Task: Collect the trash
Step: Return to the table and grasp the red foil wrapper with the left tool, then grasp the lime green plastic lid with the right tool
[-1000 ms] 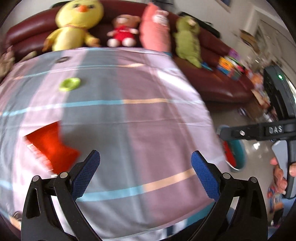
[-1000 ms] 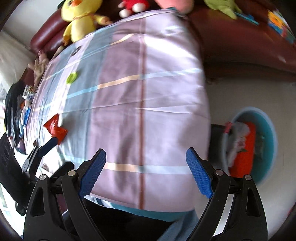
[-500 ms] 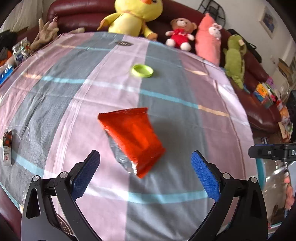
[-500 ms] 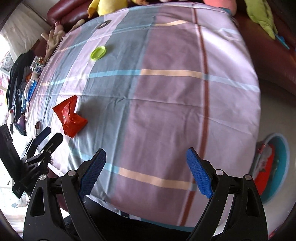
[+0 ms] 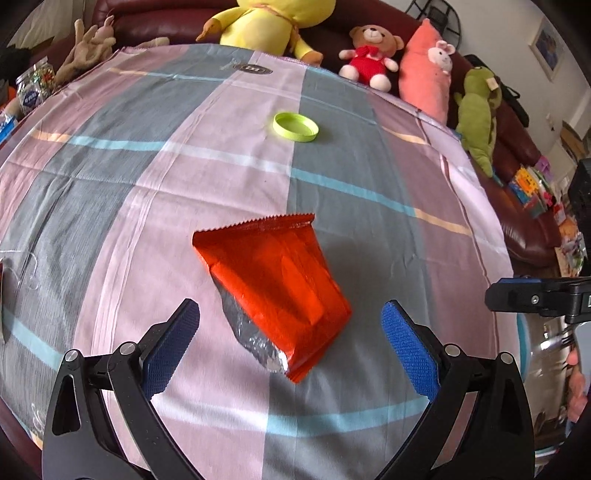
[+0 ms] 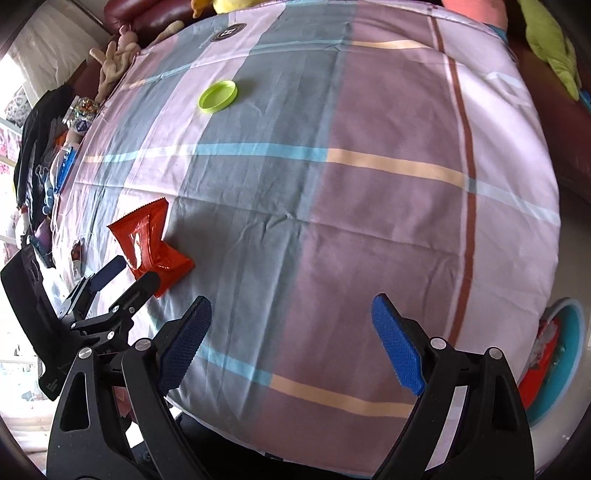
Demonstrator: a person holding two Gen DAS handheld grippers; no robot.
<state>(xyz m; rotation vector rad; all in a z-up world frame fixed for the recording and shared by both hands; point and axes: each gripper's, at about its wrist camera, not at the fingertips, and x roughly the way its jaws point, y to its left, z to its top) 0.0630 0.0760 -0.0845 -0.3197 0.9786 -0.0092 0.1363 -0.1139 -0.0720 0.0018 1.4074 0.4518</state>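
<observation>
A crumpled red snack wrapper (image 5: 273,284) with a silver inside lies on the striped tablecloth (image 5: 369,184); it also shows in the right wrist view (image 6: 151,243). My left gripper (image 5: 291,347) is open and empty, its near end of the wrapper lying between the blue pads. A lime green lid (image 5: 295,127) lies farther back, and shows in the right wrist view (image 6: 218,96). My right gripper (image 6: 291,343) is open and empty above the table's near edge. The left gripper (image 6: 125,273) shows there at the wrapper.
A teal trash bin (image 6: 557,362) holding red and white rubbish stands on the floor to the right of the table. Plush toys (image 5: 273,22) sit on a dark red sofa behind. Clutter and a jar (image 5: 33,88) line the left edge.
My left gripper has swung left and closed in on the red wrapper, which now lies between its fingers. My right gripper has turned from the bin side toward the table.
</observation>
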